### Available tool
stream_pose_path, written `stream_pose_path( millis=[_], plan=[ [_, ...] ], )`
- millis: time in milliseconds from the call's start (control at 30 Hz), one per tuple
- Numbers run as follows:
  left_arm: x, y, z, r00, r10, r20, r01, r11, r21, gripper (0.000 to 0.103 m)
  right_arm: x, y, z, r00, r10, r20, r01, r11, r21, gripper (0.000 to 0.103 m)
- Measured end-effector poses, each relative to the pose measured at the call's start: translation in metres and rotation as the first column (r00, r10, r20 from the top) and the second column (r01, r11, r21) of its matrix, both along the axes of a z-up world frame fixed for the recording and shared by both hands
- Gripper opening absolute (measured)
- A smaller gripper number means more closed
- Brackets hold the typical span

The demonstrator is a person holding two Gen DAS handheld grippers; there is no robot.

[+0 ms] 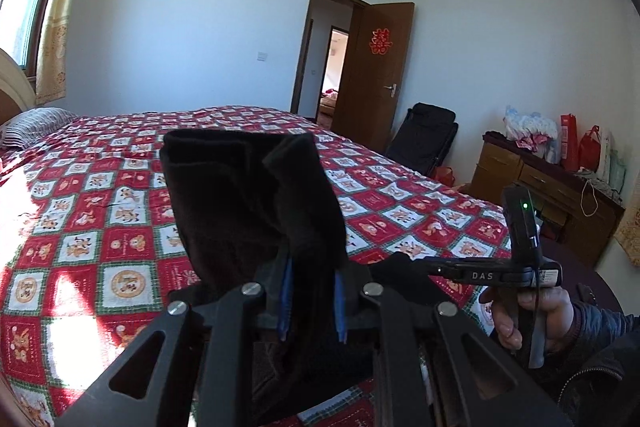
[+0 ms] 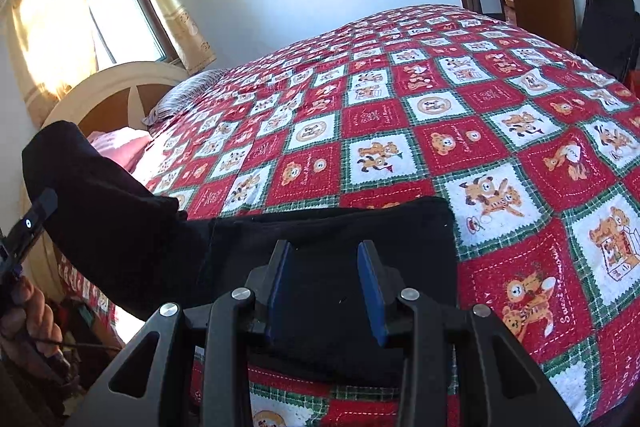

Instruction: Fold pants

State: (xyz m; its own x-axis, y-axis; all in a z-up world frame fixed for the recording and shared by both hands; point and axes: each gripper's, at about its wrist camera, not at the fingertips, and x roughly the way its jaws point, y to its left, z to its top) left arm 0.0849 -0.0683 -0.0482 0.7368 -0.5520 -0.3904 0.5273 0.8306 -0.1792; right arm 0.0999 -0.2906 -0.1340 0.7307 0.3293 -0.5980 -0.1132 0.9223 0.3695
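Black linkage arms fill the bottom of both views. Between them in the left wrist view, the left gripper [image 1: 310, 301] has its blue pads drawn close together with the dark pants [image 1: 248, 203] pinched between them; the cloth rises from the pads as a folded slab at frame centre, lifted above the bedspread [image 1: 100, 227]. At lower right of that view a hand [image 1: 532, 319] holds the other tool's handle.

From the right wrist view, the right gripper [image 2: 327, 291] stands with its pads wide apart over the pants [image 2: 320, 239], gripping nothing; whether the tips touch the cloth cannot be told. The pants lie flat at lower centre on the bedspread [image 2: 500, 131], then climb toward the left edge, where the left gripper's body shows.
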Motion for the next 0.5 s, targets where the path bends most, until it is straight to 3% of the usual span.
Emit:
stream_pose_path(
  millis=[200, 500],
  plan=[
    [0.007, -0.050, -0.014, 0.993, -0.111, -0.037, 0.113, 0.992, 0.059, 0.017, 0.009, -0.020, -0.009, 0.998, -0.060, -0.026, 0.061, 0.998, 0.030, 0.037],
    [0.012, -0.112, -0.053, 0.969, -0.215, -0.123, 0.235, 0.953, 0.190, 0.017, 0.020, -0.040, -0.023, 0.994, -0.086, -0.072, 0.092, 0.991, 0.093, 0.037]
  ],
)
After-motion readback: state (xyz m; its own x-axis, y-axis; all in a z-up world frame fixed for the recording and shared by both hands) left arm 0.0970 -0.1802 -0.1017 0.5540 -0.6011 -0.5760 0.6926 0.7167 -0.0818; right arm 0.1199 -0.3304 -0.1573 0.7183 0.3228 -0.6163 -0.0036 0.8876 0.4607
